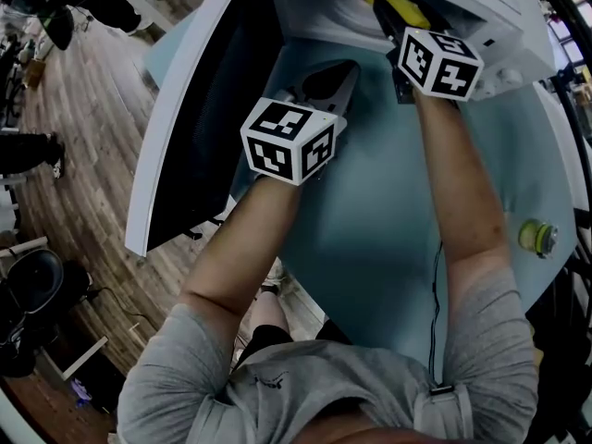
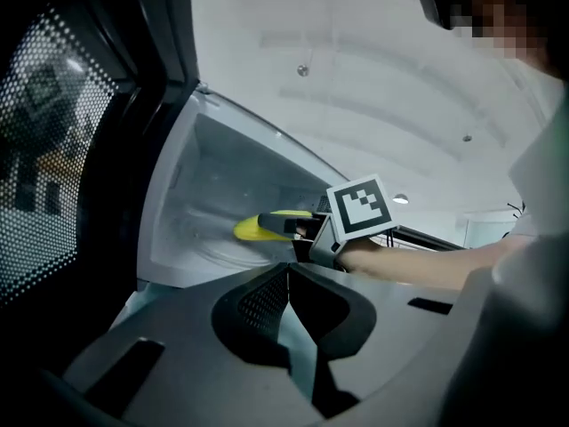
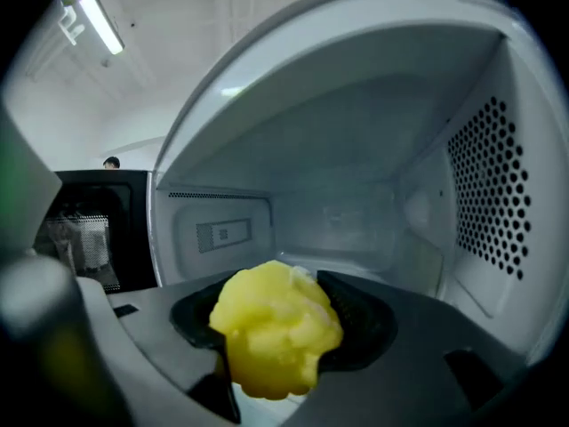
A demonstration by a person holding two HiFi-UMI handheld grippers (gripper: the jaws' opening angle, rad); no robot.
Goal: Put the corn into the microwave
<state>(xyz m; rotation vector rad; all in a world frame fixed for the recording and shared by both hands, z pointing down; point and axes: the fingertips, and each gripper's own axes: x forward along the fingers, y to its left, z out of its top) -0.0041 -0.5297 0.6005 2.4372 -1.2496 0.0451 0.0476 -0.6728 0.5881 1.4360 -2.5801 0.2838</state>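
Grey sleeves sit nearest in the head view, and 2 bare forearms reach forward over the teal desk point(image 1: 370, 239). Near the desk's right edge lies a small yellow-green round thing point(image 1: 536, 237); what it is I cannot tell.

The left gripper point(image 2: 289, 272) comes next. Its jaws are pressed together with nothing between them. It hangs over the desk just short of the microwave point(image 3: 338, 212), beside the open door point(image 1: 208, 128), which swings out towards the desk's left edge.

Farther on, the right gripper point(image 3: 283, 296) is clenched on the corn point(image 3: 276, 336), a yellow cob seen end-on and wedged between its 2 pads, which stand wide around it. The corn is already past the mouth of the microwave and inside the white cavity, over the round floor plate point(image 2: 213, 238). No view shows whether it touches that plate. Beyond it are the back wall and, on the right wall, a panel of vent holes point(image 3: 489, 194).

By my reading the task is well along: the door is open, and the corn is picked up and inside the cavity. What is left looks short: set the corn down on the plate, let the jaws go, and draw the right gripper out clear of the opening. The task sentence does not ask for the door to be shut.
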